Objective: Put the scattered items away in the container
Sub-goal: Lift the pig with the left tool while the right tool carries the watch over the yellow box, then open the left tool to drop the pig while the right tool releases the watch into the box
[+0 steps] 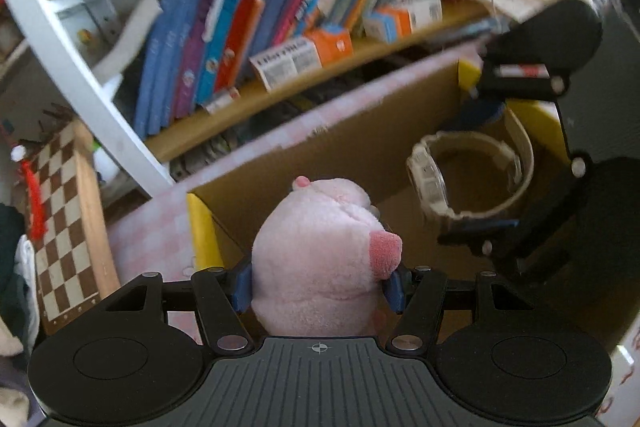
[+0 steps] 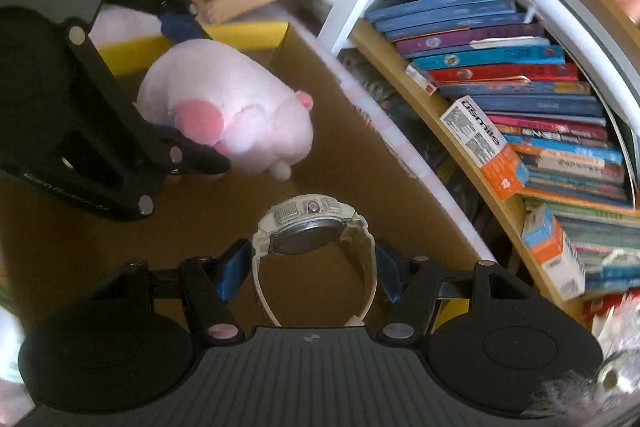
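Left wrist view: the left gripper (image 1: 320,287) pinches a fuzzy pink plush toy (image 1: 320,255) between its 2 blue pads, above the open cardboard box (image 1: 360,135) with yellow-taped edges. Right wrist view: the right gripper (image 2: 314,273) clamps the smooth, looped strap of a white wristwatch (image 2: 308,227), metal caseback facing the camera, also over the box interior. Behind the box, a wooden bookshelf (image 2: 460,131) holds glossy books; a checkered chessboard (image 1: 64,227) leans nearby.

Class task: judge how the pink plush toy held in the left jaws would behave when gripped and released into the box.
The pink plush toy looks soft; it bulges past the blue pads, so probably squashy. Likely light. Rounded, so it may roll in the cardboard box.
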Motion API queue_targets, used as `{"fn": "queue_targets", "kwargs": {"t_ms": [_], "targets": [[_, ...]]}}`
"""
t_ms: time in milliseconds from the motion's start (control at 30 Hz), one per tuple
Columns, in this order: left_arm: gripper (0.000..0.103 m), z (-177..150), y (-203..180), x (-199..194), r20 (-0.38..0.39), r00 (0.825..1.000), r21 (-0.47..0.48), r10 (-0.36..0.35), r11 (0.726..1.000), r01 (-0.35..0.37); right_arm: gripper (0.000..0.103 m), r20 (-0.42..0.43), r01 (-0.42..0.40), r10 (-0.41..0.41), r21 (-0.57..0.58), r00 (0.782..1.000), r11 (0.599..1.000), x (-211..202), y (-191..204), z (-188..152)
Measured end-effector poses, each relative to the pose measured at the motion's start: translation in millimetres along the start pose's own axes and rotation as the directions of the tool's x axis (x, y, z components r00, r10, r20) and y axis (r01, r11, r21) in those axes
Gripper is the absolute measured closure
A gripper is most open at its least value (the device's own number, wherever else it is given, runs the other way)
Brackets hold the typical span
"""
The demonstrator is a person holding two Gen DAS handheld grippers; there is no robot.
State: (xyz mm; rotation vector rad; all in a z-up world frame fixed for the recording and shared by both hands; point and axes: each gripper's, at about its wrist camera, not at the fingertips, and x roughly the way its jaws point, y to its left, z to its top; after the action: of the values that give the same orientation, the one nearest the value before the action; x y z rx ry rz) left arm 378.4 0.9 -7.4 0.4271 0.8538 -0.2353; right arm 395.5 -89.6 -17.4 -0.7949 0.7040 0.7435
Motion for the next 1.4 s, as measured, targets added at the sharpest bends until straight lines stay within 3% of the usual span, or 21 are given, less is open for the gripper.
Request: {"fn": "queue_targets", "kwargs": {"t_ms": [167, 500, 900, 1233, 1400], "targets": [[0.042, 2, 0, 18, -0.068, 0.998, 0.038, -0.017, 0.999, 0.019, 0.039, -0.050, -0.030, 0.026, -0.077, 0.998, 0.997, 19, -1, 4], [0.041, 10, -3, 31, -0.106, 0.994, 0.107, -0.004, 0.994, 0.015, 0.039, -0.108, -0.085, 0.069, -0.152, 0.992, 0.985, 41, -3, 9], [0.038, -1, -19, 28, -0.124, 0.992, 0.147, 0.012, 0.989, 0.007, 0.039, -0.102, -0.140, 0.121, -0.205, 0.987, 0.969, 35, 0, 5], [0.033, -1, -15, 29, -0.113, 0.993, 0.122, 0.023, 0.992, -0.009, 0.037, -0.041, -0.083, 0.077, -0.187, 0.996, 0.979, 28, 0, 4], [0.020, -1, -16, 22, -0.058, 0.998, 0.130, 0.030, 0.991, -0.022, 0.016, -0.010, -0.060, 0.059, -0.216, 0.998, 0.975, 21, 6, 2]]}}
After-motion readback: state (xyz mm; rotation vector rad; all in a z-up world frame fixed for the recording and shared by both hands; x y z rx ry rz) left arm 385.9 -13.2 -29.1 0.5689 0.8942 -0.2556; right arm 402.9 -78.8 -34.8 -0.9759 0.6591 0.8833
